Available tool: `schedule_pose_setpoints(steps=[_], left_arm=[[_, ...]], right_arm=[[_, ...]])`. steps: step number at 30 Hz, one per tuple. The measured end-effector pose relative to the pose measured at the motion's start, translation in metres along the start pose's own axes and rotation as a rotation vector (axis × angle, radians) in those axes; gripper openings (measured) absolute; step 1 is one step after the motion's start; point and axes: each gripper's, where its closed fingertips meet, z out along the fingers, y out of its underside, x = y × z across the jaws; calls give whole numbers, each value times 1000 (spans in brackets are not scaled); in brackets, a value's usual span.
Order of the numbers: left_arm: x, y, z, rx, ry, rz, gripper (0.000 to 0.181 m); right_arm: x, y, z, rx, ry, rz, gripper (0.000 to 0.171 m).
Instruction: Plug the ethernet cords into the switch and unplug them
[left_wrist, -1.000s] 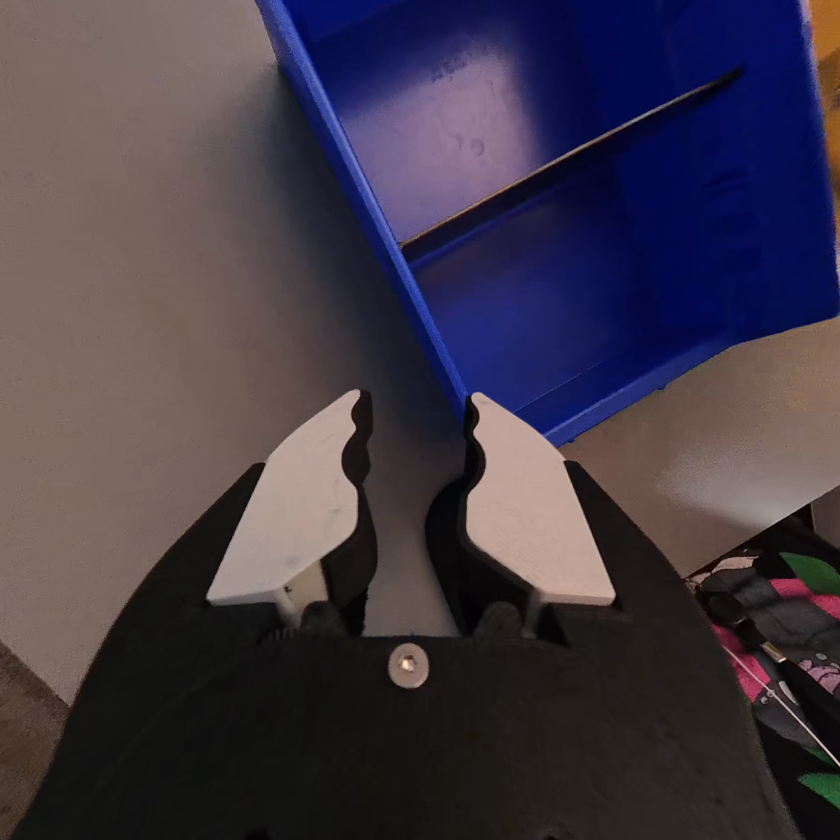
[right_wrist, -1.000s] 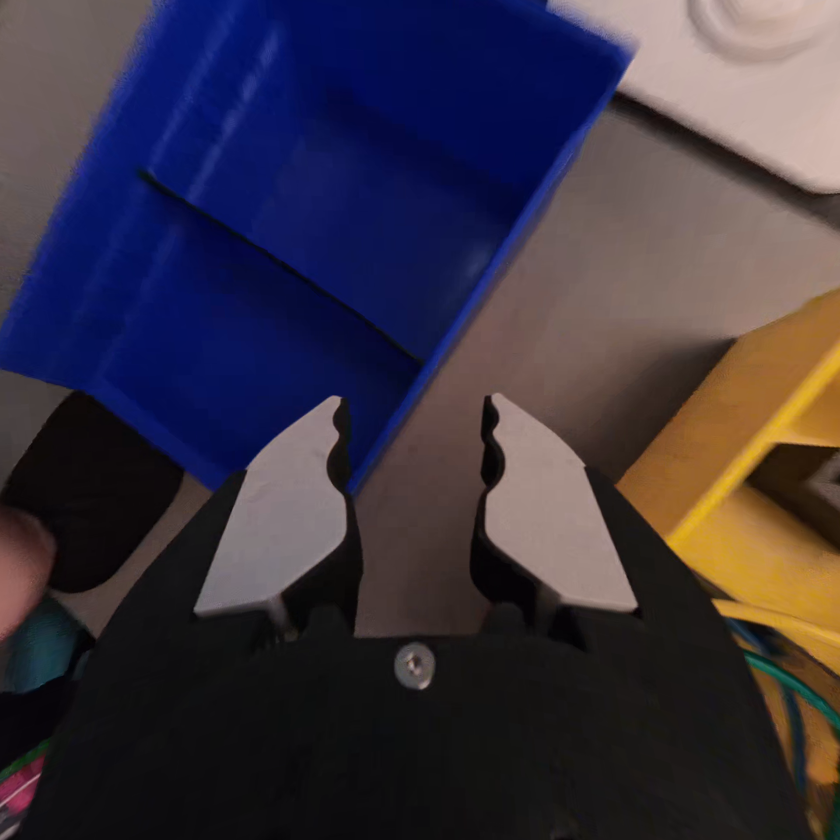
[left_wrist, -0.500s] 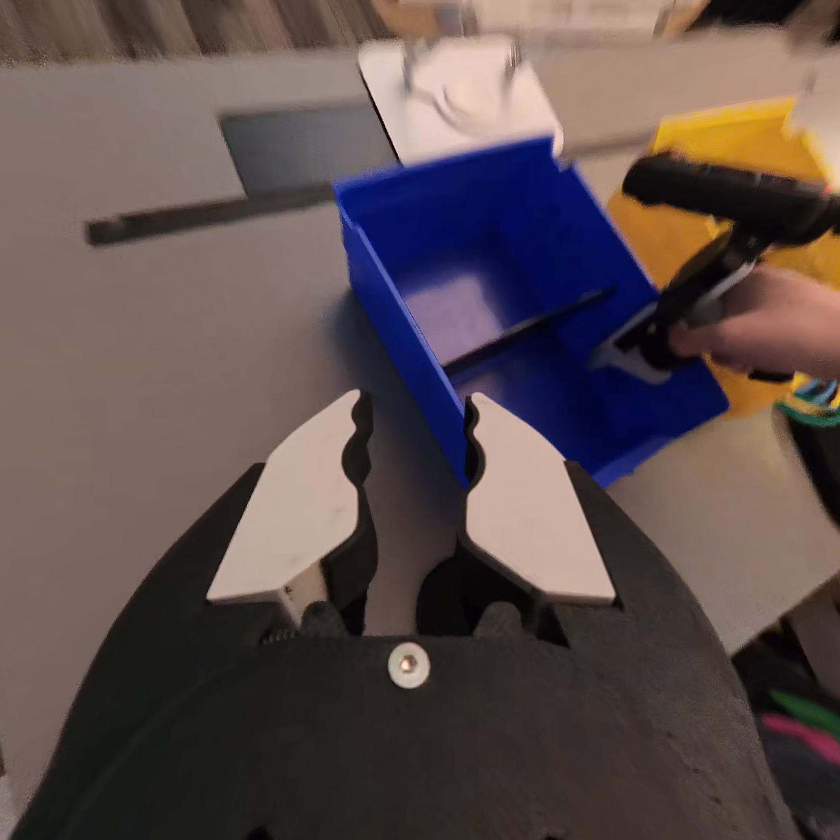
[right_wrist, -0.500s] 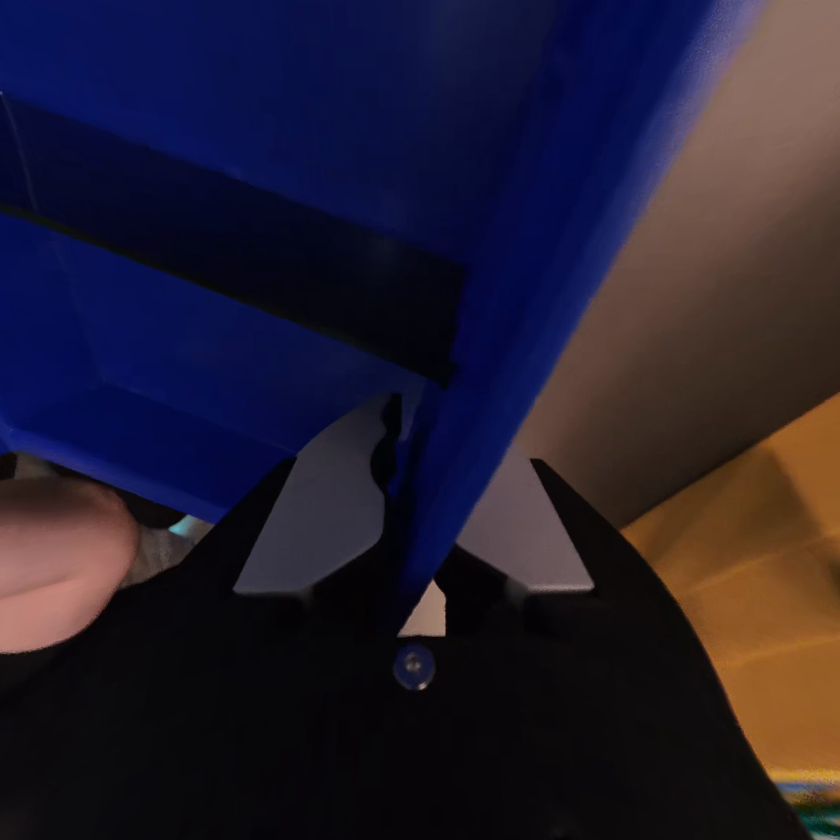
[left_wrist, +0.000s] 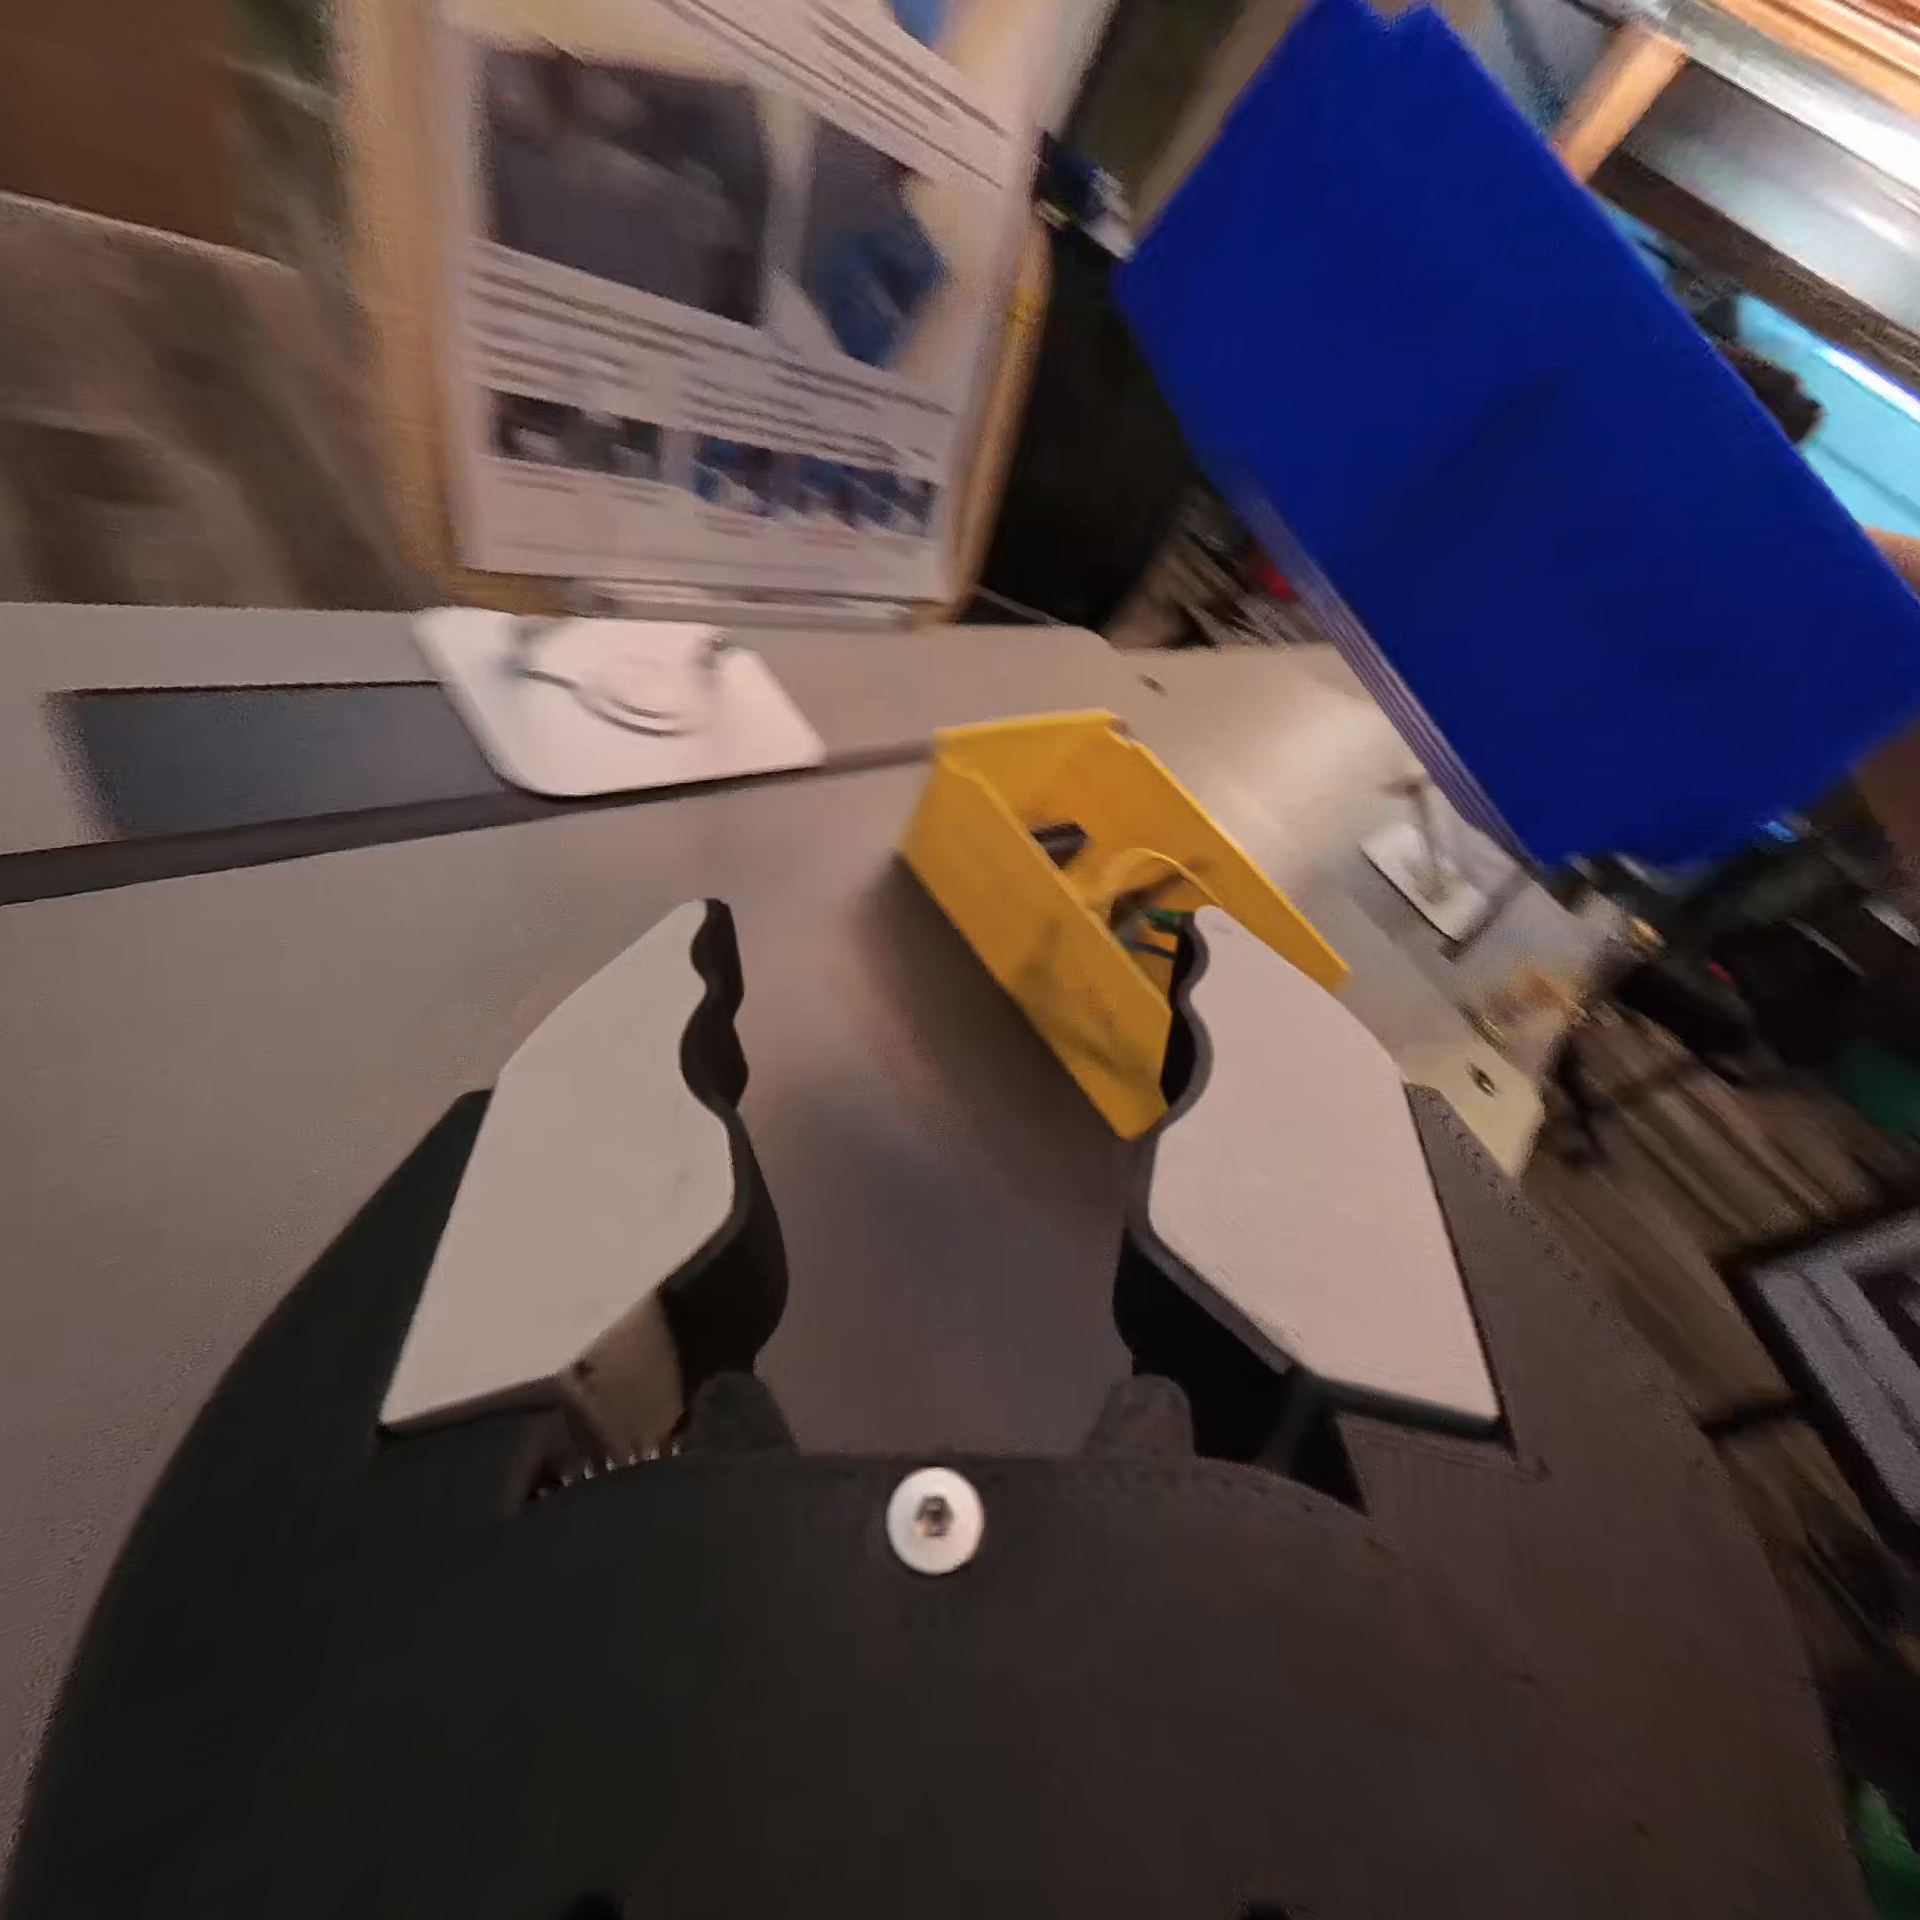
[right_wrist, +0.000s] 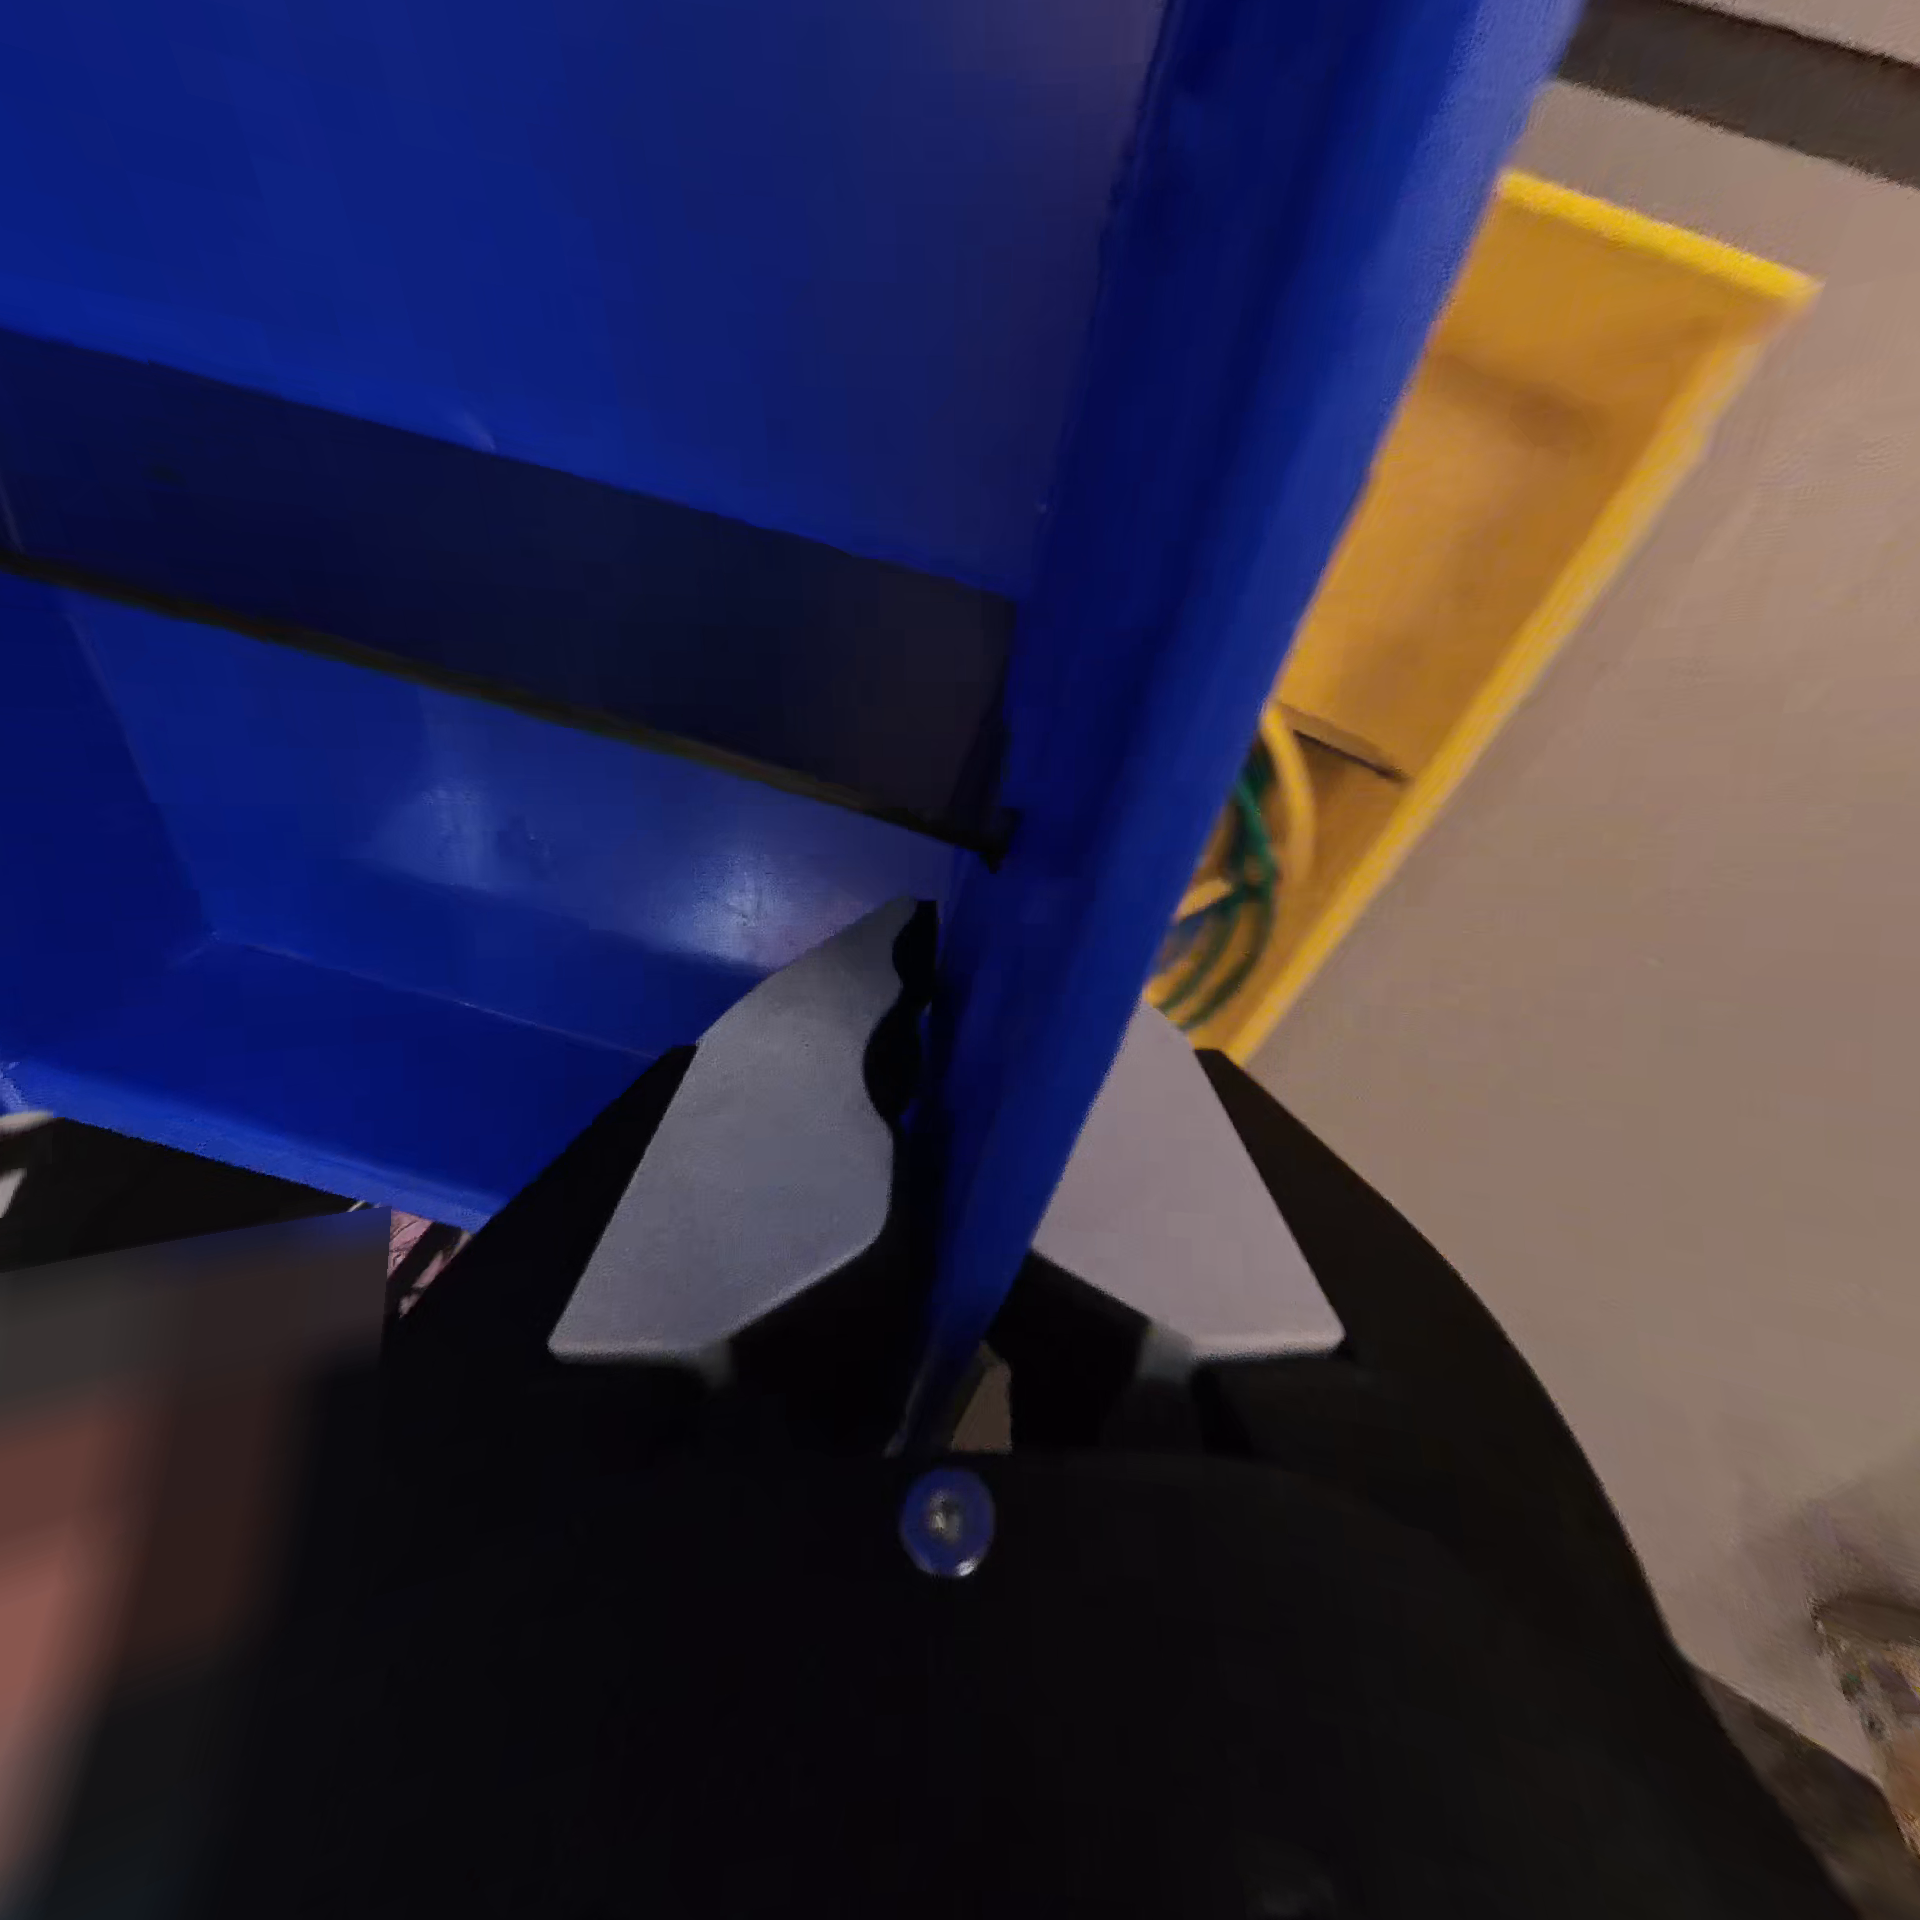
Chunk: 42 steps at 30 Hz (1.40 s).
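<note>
A yellow bin (left_wrist: 1049, 883) lies on the grey table (left_wrist: 312, 987) and holds coloured ethernet cords (left_wrist: 1148, 920); it also shows in the right wrist view (right_wrist: 1507, 540) with the cords (right_wrist: 1242, 873) inside. No switch shows clearly. My right gripper (right_wrist: 997, 935) is shut on the side wall of a blue bin (right_wrist: 623, 416) with a black divider, and holds it lifted. The blue bin hangs in the air at the upper right of the left wrist view (left_wrist: 1507, 436). My left gripper (left_wrist: 956, 935) is open and empty above the table, its right finger beside the yellow bin.
A white flat plate (left_wrist: 613, 707) lies at the back of the table beside a dark slot (left_wrist: 249, 748). A printed cardboard box (left_wrist: 717, 312) stands behind the table. Clutter lies off the table's right edge (left_wrist: 1766, 1039). The gap from one gripper's tips to the other's is roughly 40 cm.
My right gripper closed on the blue bin's wall and lifted it off the table. My left gripper opened wider and swung up and right, now facing the yellow bin.
</note>
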Motion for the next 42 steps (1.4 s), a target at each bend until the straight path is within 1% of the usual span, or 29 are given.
schedule_pose_setpoints(steps=[2,4,6,7,10,11,13,14,16,18,19,20,22,24,27,29,31,34,38,40,42], left_arm=[[20,13,44,-72,36,16,79],[42,38,98,-181,72,39,79],[66,71,155,-315,136,29,80],[71,86,182,-376,135,7,80],[66,124,249,-534,48,-36,84],[61,135,264,-586,3,-36,84],[61,158,279,-722,-29,-52,83],[63,166,282,-775,-35,-60,80],[69,173,286,-827,-42,-37,68],[55,179,285,-908,-150,74,53],[49,181,284,-943,-194,122,57],[50,183,286,-967,-190,115,57],[61,187,287,-1017,-133,29,33],[64,187,284,-1064,-99,5,14],[40,177,273,-1067,-151,29,12],[13,166,258,-1018,-180,-5,9],[-20,154,234,-955,-200,-106,8],[-79,136,182,-853,-259,-231,8],[-162,118,89,-796,-486,-203,6],[-192,114,43,-786,-580,-209,5],[-211,114,7,-761,-609,-251,5]], right_arm=[[51,20,-28,78,32,76,6],[104,42,-38,148,56,160,6],[157,63,-37,203,88,245,7],[183,75,-33,224,109,289,6],[248,106,-13,268,150,411,6],[265,116,-4,277,155,448,6],[291,133,15,282,150,505,6],[300,140,24,277,141,524,6],[313,152,41,252,123,537,6],[320,160,56,216,111,533,6],[323,163,62,195,109,529,6],[324,165,68,175,111,528,6],[320,164,80,150,60,549,5],[316,161,88,136,43,540,5],[309,154,96,120,41,505,5],[304,151,102,96,57,469,5],[297,147,109,65,63,440,5],[287,142,120,24,92,399,5],[274,140,132,-42,135,350,5],[269,142,139,-85,161,331,5],[269,146,143,-126,210,306,6]])
